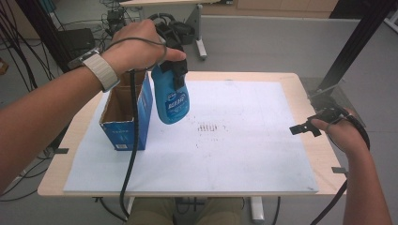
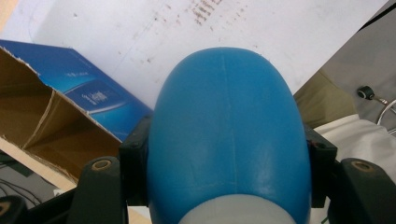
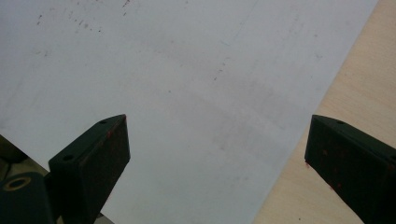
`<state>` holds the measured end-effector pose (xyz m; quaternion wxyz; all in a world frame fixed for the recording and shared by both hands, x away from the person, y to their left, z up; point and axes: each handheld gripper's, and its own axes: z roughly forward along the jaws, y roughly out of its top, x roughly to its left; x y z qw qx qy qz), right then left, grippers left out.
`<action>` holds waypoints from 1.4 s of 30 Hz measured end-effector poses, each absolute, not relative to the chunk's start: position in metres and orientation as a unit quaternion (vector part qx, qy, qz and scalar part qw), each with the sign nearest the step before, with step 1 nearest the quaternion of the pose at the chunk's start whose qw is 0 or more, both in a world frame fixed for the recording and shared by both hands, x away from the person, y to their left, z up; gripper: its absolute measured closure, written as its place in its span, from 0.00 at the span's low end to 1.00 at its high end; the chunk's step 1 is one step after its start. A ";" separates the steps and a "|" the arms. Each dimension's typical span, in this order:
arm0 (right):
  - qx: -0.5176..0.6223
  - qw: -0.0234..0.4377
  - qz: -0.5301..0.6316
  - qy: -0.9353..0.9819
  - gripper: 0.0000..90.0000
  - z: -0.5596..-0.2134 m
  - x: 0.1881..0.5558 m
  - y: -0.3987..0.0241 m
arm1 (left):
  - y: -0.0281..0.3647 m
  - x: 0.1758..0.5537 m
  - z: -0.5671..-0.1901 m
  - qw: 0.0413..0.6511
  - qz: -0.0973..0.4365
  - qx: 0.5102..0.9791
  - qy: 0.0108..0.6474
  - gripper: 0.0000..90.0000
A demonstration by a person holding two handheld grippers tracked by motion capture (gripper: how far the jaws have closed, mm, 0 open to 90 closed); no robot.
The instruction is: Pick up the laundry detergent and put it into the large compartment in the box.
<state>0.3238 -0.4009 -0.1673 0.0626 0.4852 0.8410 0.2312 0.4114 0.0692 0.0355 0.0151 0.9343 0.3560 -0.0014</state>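
While the left gripper (image 1: 173,70) grips the blue bottle (image 1: 172,101) near its top, the bottle hangs in the air just to the right of the open cardboard box (image 1: 126,115), clear of the white mat (image 1: 234,140) below it. In the left gripper view the jaws press on both sides of the bottle's rounded body (image 2: 229,135), and the surface there looks smooth and curved. That is the main risk as I judge it: a hard, slick, bulging shape could slide out of a two-sided pinch if the hand tilts or jerks, and the bottle would drop onto the mat or knock the box's rim.

A second risk is the box itself. It stands near the left edge of the table (image 1: 300,86), its top flaps are torn and ragged, and it looks light, so a bump from the bottle or the trailing cable (image 1: 133,154) could tip or shove it.

Looking into the box from the left gripper view, its brown inside (image 2: 42,126) shows nothing, though the bottom is not fully in sight. Whether the bottle holds liquid I cannot tell, since its wall is opaque.

Off at the table's right edge, the right gripper (image 1: 307,127) hovers with its jaws wide apart and nothing between them.
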 end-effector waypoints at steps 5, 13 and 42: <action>0.483 0.062 0.231 0.842 0.07 -0.167 0.325 -0.400 | 0.076 0.416 0.038 0.018 -0.007 0.928 0.373 0.42; 0.480 0.062 0.231 0.844 0.07 -0.166 0.327 -0.398 | 0.082 0.421 0.043 0.012 -0.007 0.915 0.404 0.42; 0.459 0.064 0.239 0.853 0.07 -0.166 0.340 -0.394 | 0.132 0.432 0.065 0.024 0.002 0.856 0.517 0.41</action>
